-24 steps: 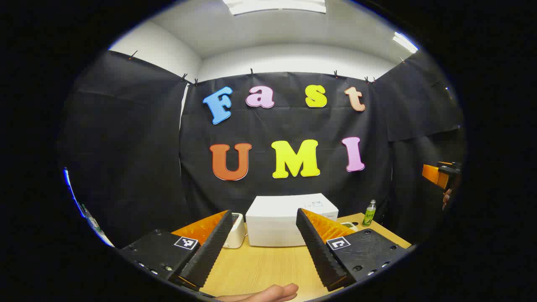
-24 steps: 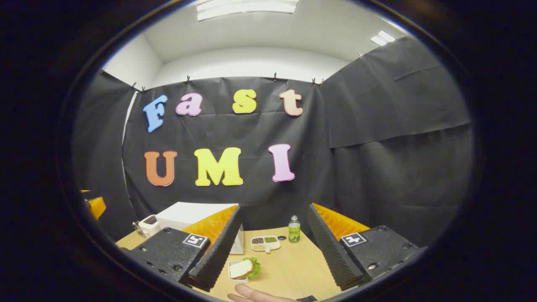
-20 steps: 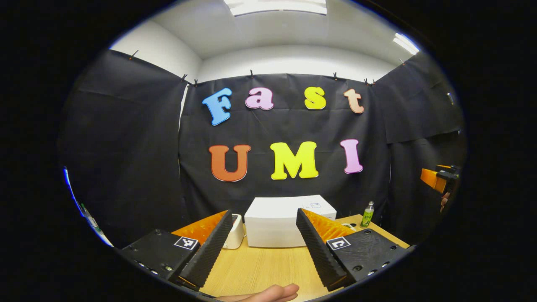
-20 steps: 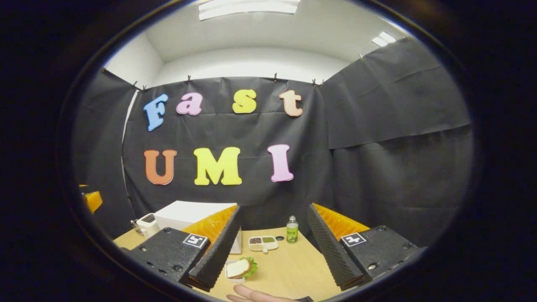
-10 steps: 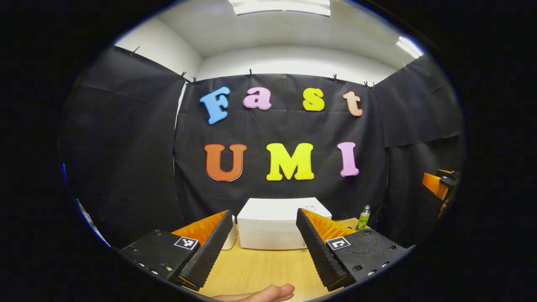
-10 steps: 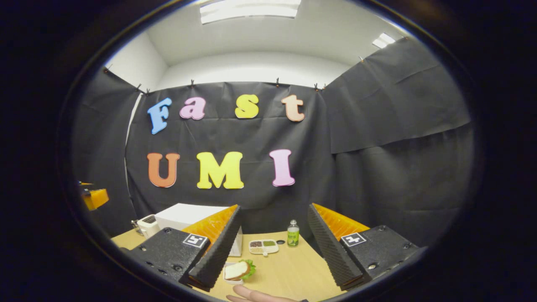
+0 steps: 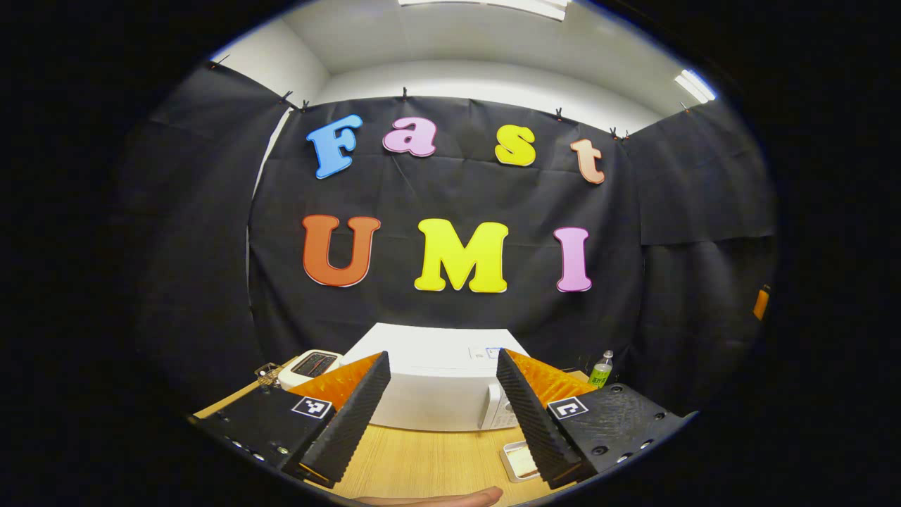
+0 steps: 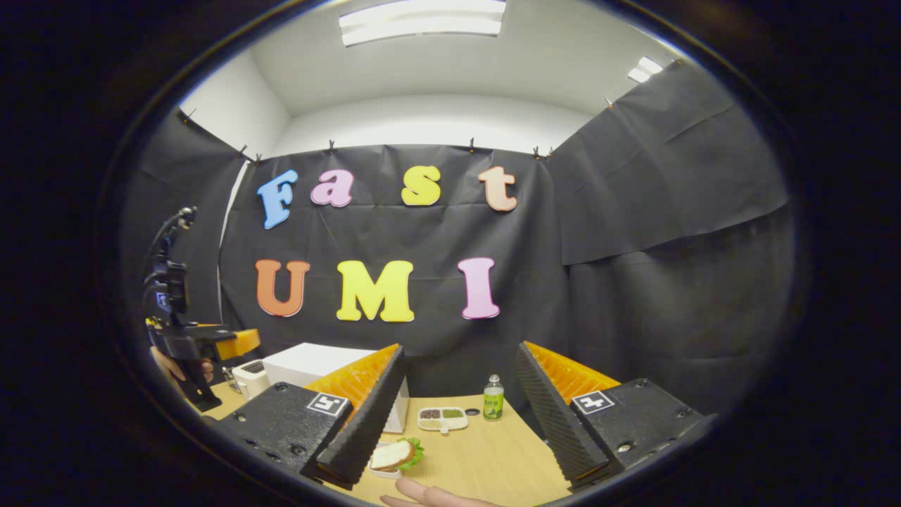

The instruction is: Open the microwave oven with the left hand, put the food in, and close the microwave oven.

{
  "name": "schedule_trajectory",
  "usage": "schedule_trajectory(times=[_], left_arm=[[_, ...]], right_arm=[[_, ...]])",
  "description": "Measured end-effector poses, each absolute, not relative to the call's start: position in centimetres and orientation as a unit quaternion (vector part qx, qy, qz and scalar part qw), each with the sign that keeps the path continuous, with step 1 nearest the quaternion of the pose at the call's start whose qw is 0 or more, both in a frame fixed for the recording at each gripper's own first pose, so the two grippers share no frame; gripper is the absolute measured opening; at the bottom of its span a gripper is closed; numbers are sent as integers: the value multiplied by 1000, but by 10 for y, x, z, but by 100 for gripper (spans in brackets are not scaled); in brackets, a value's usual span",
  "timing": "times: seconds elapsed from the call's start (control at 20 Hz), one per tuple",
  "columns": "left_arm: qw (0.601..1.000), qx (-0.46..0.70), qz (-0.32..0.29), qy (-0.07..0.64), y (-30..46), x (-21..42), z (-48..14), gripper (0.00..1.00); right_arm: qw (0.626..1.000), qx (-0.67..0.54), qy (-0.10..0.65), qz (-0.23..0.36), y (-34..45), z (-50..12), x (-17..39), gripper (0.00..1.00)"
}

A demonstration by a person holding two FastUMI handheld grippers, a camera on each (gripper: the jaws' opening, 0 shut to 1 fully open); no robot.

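- Left gripper [image 7: 442, 415]: fingers spread wide, holding nothing, raised above the wooden table [image 7: 422, 461] and facing the microwave oven [image 7: 436, 384].
- Microwave oven: white, door closed, at the back of the table against the black cloth; handle visible in the left gripper view.
- Toaster [image 7: 310, 366]: white, just left of the microwave oven.
- Right gripper [image 8: 457, 415]: fingers spread wide, empty.
- Sandwich [image 8: 394, 454]: on a small plate, on the table in front of the microwave oven's right end.
- Right gripper view adds: compartment dish [image 8: 442, 418], green bottle [image 8: 493, 398], left gripper seen far left.
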State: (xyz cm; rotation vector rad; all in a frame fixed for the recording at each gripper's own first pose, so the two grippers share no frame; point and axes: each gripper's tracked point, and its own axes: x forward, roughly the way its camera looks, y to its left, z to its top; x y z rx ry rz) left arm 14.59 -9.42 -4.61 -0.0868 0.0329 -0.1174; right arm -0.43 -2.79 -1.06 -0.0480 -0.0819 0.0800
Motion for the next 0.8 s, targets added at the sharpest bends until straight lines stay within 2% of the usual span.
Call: schedule_trajectory(times=[0.15,0.2,0.25,0.3,0.35,0.4,0.75,0.8], left_arm=[[996,-55,-69,20,-123,180,-81,95],[995,-59,-76,27,-135,191,-95,95],[994,-59,-83,35,-147,201,-109,95],[994,-56,-89,41,-158,210,-123,95],[993,-53,-96,48,-169,218,-137,95],[992,-49,-101,55,-179,225,-151,95],[991,-36,-101,77,-223,283,-231,95],[991,-33,-99,80,-227,289,-240,93]], right_arm=[[998,-29,-28,49,-35,-25,-5,92],[998,-22,-26,52,-37,-26,-6,100],[998,-18,-25,51,-42,-29,-4,92],[998,-18,-24,48,-47,-30,-3,92],[998,-20,-24,45,-53,-33,0,100],[999,-23,-24,41,-58,-33,2,91],[997,-23,-34,58,-65,-35,12,92],[997,-20,-33,61,-67,-38,14,91]])
